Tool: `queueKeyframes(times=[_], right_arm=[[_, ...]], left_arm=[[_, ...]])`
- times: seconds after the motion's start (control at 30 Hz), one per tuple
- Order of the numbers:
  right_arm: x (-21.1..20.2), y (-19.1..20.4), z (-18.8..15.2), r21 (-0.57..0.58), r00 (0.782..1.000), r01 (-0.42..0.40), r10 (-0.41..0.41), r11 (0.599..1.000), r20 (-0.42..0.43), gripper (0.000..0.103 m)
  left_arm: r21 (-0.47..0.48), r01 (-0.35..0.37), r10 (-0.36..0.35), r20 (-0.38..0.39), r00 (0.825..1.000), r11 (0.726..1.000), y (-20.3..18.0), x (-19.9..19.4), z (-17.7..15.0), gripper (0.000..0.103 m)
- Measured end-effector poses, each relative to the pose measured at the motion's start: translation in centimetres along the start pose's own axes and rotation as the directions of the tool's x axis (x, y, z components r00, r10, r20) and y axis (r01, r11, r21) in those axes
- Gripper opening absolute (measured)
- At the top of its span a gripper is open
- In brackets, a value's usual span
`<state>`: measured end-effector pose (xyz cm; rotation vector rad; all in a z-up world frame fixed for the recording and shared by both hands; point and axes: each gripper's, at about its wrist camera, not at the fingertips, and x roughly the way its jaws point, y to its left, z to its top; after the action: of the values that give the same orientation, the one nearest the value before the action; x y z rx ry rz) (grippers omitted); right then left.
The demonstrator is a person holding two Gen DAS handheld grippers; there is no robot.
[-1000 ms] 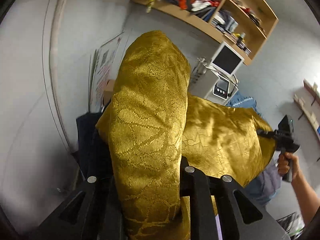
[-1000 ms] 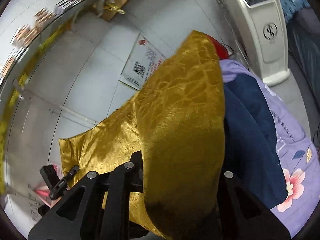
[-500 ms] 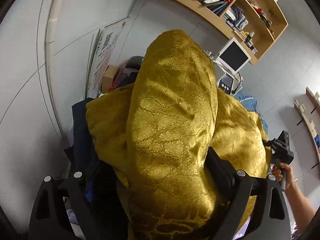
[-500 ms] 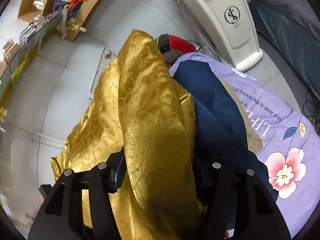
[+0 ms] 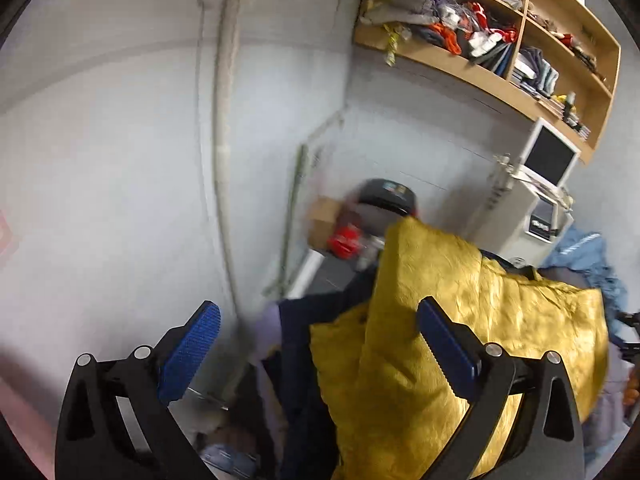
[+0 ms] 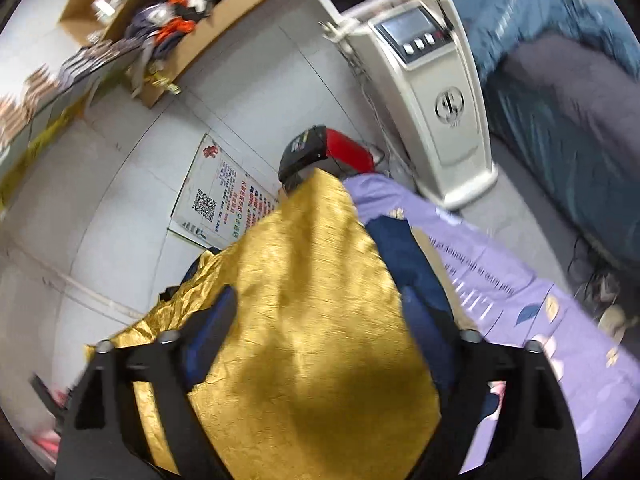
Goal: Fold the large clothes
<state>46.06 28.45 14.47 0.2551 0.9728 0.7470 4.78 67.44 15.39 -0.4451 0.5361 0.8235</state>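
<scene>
A gold patterned cloth (image 5: 472, 304) lies folded over a navy garment (image 5: 296, 320) on the pile. My left gripper (image 5: 320, 344) hangs over its left edge with its jaws opening wide. The blue left pad (image 5: 192, 348) is in free air, and the right pad (image 5: 448, 344) stands in front of the cloth without pinching it. In the right wrist view the gold cloth (image 6: 312, 280) fills the gap of my right gripper (image 6: 320, 332). Its jaws are opening and the fabric lies loose between the fingers. The navy garment (image 6: 404, 248) shows beside the right finger.
A purple flowered sheet (image 6: 500, 280) covers the surface under the pile. A white machine with a screen (image 6: 436, 80) stands behind it, a red and black device (image 6: 332, 152) beside it. A poster (image 6: 224, 200) leans on the wall. A cluttered wooden shelf (image 5: 480, 72) hangs above.
Both grippers were shut on the gold cloth and have opened and let it go. The cloth has dropped onto the pile, and both grippers have drawn back and tilted upward.
</scene>
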Motion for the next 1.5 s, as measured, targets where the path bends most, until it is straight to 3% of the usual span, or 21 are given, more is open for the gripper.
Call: queueKeyframes(times=[0.1, 0.17, 0.23, 0.37, 0.47, 0.6, 0.7, 0.9, 1.13, 1.33, 1.43, 1.5], right_arm=[[-1.3, 2.0, -1.4, -0.146, 0.995, 0.069, -0.057, 0.987, 0.087, 0.086], [-0.3, 3.0, -3.0, -0.226, 0.993, 0.108, -0.093, 0.968, 0.076, 0.086], [3.2, 3.6, -4.9, -0.301, 0.983, 0.157, -0.177, 0.941, -0.042, 0.086], [7.6, 3.3, -7.6, -0.323, 0.965, 0.223, -0.255, 0.92, -0.06, 0.091], [10.2, 2.5, -8.1, -0.281, 0.97, 0.217, -0.238, 0.935, -0.042, 0.095], [12.4, 3.0, -7.5, -0.256, 0.976, 0.214, -0.197, 0.943, 0.088, 0.098], [15.1, 4.3, -6.9, -0.266, 0.972, 0.217, -0.183, 0.939, 0.146, 0.098], [22.5, 6.5, -3.3, -0.289, 0.976, 0.204, -0.173, 0.935, 0.129, 0.098], [30.8, 5.4, -0.8, -0.267, 0.988, 0.15, -0.134, 0.952, 0.079, 0.098], [32.2, 5.5, -0.6, -0.266, 0.986, 0.165, -0.15, 0.95, 0.075, 0.098], [31.0, 6.3, 0.2, -0.276, 0.983, 0.185, -0.179, 0.943, 0.047, 0.098], [29.7, 6.8, 1.5, -0.258, 0.983, 0.182, -0.183, 0.949, 0.019, 0.098]], left_arm=[[0.014, 0.002, -0.003, 0.059, 0.998, 1.0, -1.6, -1.9, -0.8, 0.097], [0.052, -0.042, 0.034, 0.142, 0.989, 0.998, -3.4, -1.5, -2.3, 0.097], [0.078, -0.091, 0.086, 0.056, 0.995, 0.993, -5.0, 1.4, -3.1, 0.097], [-0.005, -0.138, 0.138, 0.005, 0.99, 0.99, -5.3, 6.2, -4.6, 0.098], [-0.019, -0.139, 0.139, -0.013, 0.99, 0.99, -4.9, 9.2, -4.5, 0.098], [-0.009, -0.152, 0.152, 0.036, 0.988, 0.988, -4.4, 12.0, -4.2, 0.098], [-0.042, -0.149, 0.149, -0.004, 0.989, 0.988, -3.2, 16.0, -3.9, 0.098], [-0.116, -0.153, 0.134, -0.163, 0.978, 0.981, -1.6, 24.2, -2.2, 0.098], [-0.197, -0.17, 0.123, -0.231, 0.965, 0.966, -2.0, 31.0, -1.5, 0.098], [-0.185, -0.184, 0.131, -0.264, 0.956, 0.965, -2.5, 32.7, -1.5, 0.098], [-0.166, -0.186, 0.134, -0.282, 0.95, 0.968, -2.4, 31.5, -0.3, 0.096], [-0.15, -0.165, 0.123, -0.255, 0.959, 0.975, -2.8, 29.7, 1.2, 0.096]])
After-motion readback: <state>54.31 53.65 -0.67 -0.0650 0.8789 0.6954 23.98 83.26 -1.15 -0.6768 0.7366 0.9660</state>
